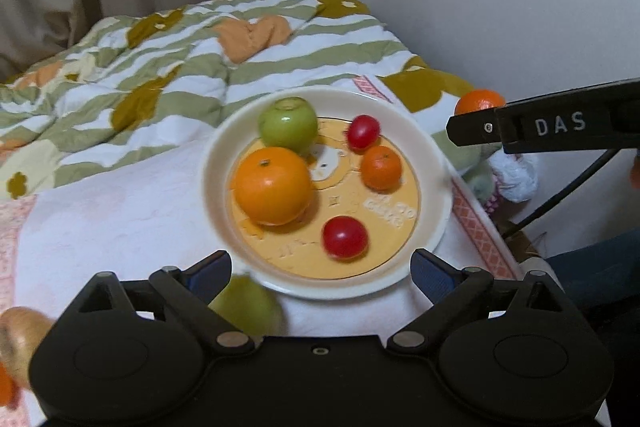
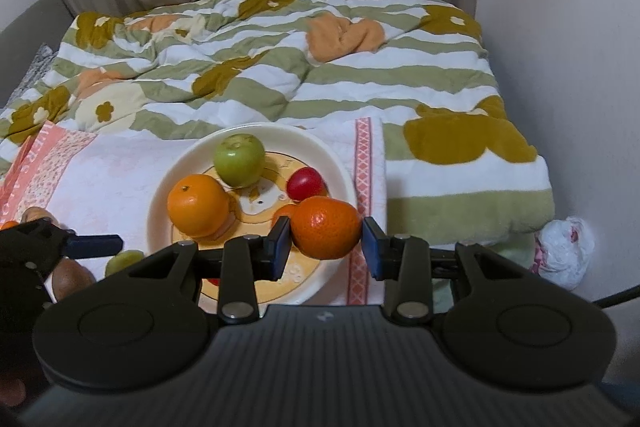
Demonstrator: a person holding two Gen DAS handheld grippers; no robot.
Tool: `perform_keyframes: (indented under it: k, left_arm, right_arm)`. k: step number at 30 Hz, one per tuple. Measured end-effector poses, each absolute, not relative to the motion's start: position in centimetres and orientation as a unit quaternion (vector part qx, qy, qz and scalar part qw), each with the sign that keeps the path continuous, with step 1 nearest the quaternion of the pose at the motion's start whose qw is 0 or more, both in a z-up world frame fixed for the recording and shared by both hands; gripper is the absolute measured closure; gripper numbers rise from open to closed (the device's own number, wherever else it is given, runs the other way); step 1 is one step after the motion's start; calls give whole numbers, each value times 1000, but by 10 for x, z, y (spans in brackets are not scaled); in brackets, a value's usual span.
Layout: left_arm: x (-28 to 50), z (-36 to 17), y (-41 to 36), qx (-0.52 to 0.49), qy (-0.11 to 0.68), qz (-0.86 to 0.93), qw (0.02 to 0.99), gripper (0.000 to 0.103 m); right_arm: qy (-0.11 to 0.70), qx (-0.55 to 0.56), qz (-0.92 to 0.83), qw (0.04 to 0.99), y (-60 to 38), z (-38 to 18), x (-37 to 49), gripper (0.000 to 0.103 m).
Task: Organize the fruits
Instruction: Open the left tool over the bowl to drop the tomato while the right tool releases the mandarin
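In the left wrist view, at the lower left edge, a brownish onion-like thing (image 1: pixel 20 339) shows blurred beside the gripper body. The left gripper (image 1: pixel 322 269) fills the bottom of the frame with its jaws spread wide and nothing between them; the near rim of the plate (image 1: pixel 216 163) lies just past the fingertips. Under the left finger a blurred green fruit (image 1: pixel 248 307) lies on the white cloth (image 1: pixel 120 211), just outside the plate.

The plate sits in the middle of the frame and holds five fruits: one green apple (image 1: pixel 288 127) at the upper part, one large orange (image 1: pixel 273 185) below it, two red cherry tomatoes, one at the top (image 1: pixel 363 131) and one near the front rim (image 1: pixel 345 237), and one small mandarin (image 1: pixel 381 167) toward the right. Behind the plate a striped quilt (image 1: pixel 160 67) covers the upper left. At the right edge the right gripper (image 1: pixel 476 131) enters as a black bar, with an orange fruit showing just behind its tip.

In the right wrist view, the left gripper's blue-tipped finger (image 2: pixel 94 244) reaches in at the lower left, near one green fruit (image 2: pixel 122 261) on the cloth. In the centre, the right gripper (image 2: pixel 326 241) is closed on one tangerine (image 2: pixel 325 227), both pads against its sides, held above the plate's right rim (image 2: pixel 340 175). At the far right, one white plastic bag (image 2: pixel 564 251) lies by the wall.
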State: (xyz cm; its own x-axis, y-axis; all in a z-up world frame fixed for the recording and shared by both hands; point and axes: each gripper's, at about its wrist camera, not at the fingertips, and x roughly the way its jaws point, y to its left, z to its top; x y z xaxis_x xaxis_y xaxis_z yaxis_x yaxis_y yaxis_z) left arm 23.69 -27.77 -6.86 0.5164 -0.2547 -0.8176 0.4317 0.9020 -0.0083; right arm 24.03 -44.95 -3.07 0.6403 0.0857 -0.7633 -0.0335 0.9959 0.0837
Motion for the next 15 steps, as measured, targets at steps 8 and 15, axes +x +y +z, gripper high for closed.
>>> perform_keyframes:
  k: [8,15]
  left_arm:
    - [226,-57,-257,104,440,-162,877,4]
    - [208,-52,-240,96,431,-152,884,4]
  right_arm:
    - [425,3,62,903,-434,-45,244,50]
    - [440,-15,76,895,-423,-66,249,50]
